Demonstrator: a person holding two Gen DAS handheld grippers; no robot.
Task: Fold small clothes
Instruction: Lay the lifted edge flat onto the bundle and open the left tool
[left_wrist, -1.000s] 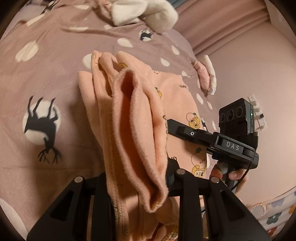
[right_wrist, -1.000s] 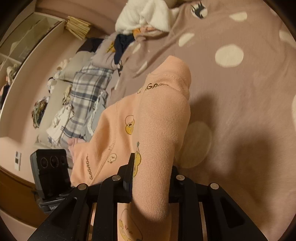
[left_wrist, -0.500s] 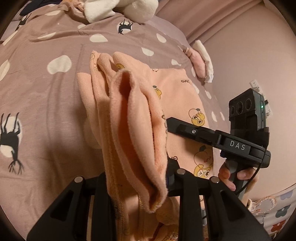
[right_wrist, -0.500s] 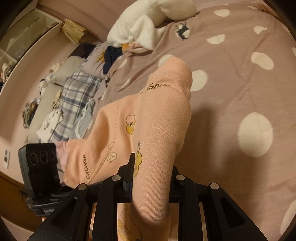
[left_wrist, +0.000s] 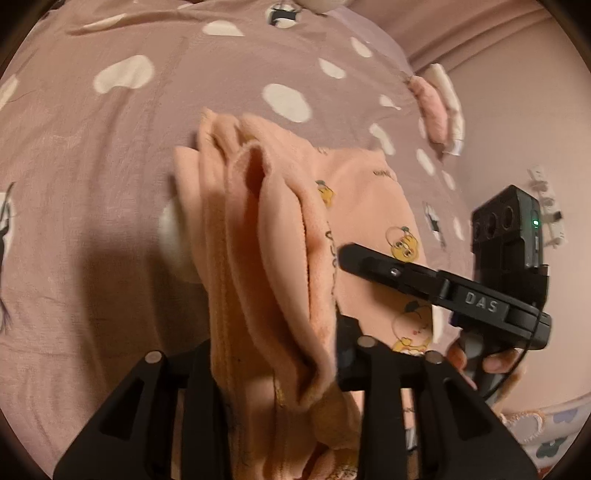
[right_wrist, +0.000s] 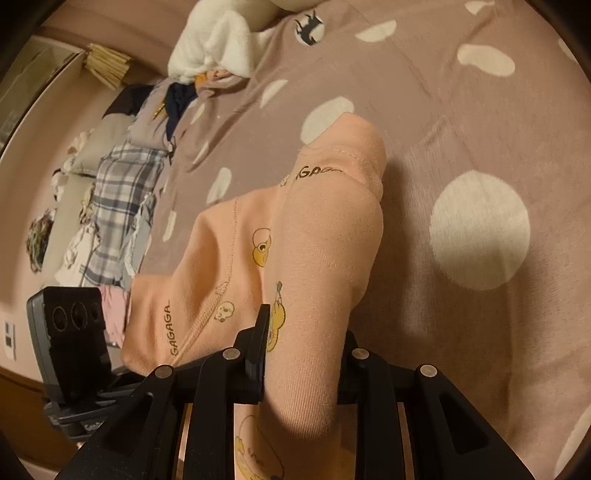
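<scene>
Peach cotton, printed with yellow cartoon ducks and the word GAGAGA, hangs bunched between two hand-held tools above a mauve bedspread dotted with white blobs. Seen from the left wrist, the left gripper has a thick fold of the peach garment running up between its black fingers, the fleecy inside showing; its jaws are opening, with the cloth between them and the pads hidden by the fabric. To the right in that view the right gripper reaches in sideways, a hand wrapped round its handle. From the right wrist, the right gripper pinches a rounded roll of the same garment, which bulges over both fingers; its jaws are easing apart. The garment's far end droops toward the bedspread. Far off lie a white fluffy item, a plaid cloth and mixed laundry
</scene>
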